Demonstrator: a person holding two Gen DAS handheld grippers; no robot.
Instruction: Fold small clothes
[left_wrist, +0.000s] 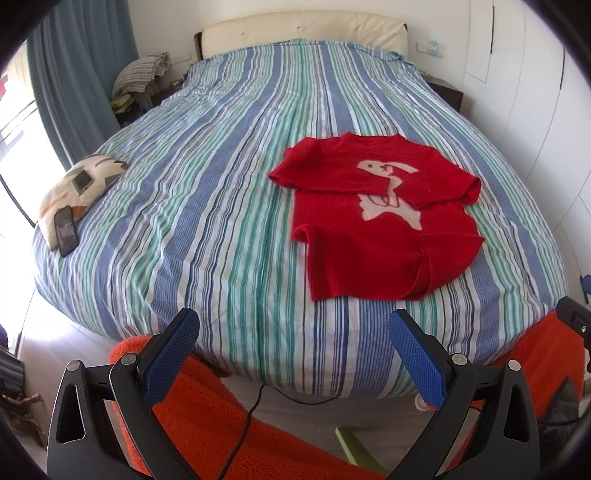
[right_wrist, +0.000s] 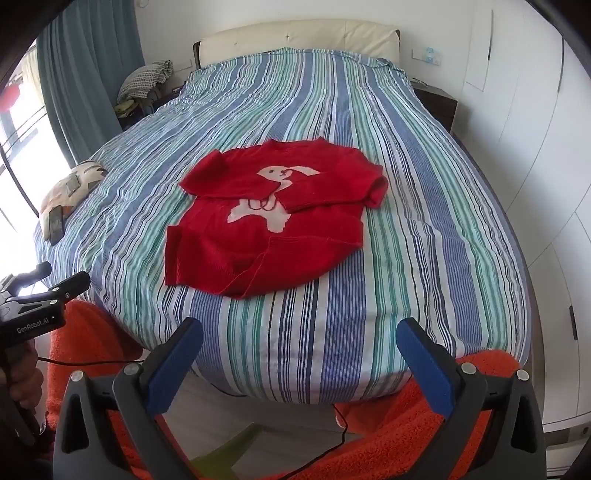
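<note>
The red sweater (left_wrist: 376, 218) lies flat on the striped bed cover (left_wrist: 207, 192), near the foot of the bed, with a pale animal figure (left_wrist: 388, 192) knitted on its chest. In the left wrist view it sits toward 2 o'clock of centre; in the right wrist view (right_wrist: 269, 218) it sits close to centre, slightly toward 10 o'clock. Its long axis runs along the bed: the neckline points to 12 o'clock, toward the cream headboard (left_wrist: 303, 29), and the hem points to 6 o'clock, toward the grippers. Both sleeves are folded in across the chest, and the hem corner at about 5 o'clock is turned up over the body.

The left gripper (left_wrist: 293, 332) hangs off the foot of the bed with its blue pads spread wide and nothing between them, well apart from the sweater. The right gripper (right_wrist: 299, 341) stands the same way, jaws wide and empty.

Only the right wrist view shows the hand (right_wrist: 20, 373) holding the left gripper's body at 9 o'clock, and the wardrobe doors (right_wrist: 554, 258) at 3 o'clock run further down in it. The left wrist view shows the patterned cushion (left_wrist: 81, 184) at 9 o'clock larger, with a phone (left_wrist: 66, 230) lying on it. Both views show a pile of folded cloth (left_wrist: 142, 72) at 11 o'clock beside the blue curtain (left_wrist: 81, 66), and orange fleece (left_wrist: 207, 413) below the grippers.
</note>
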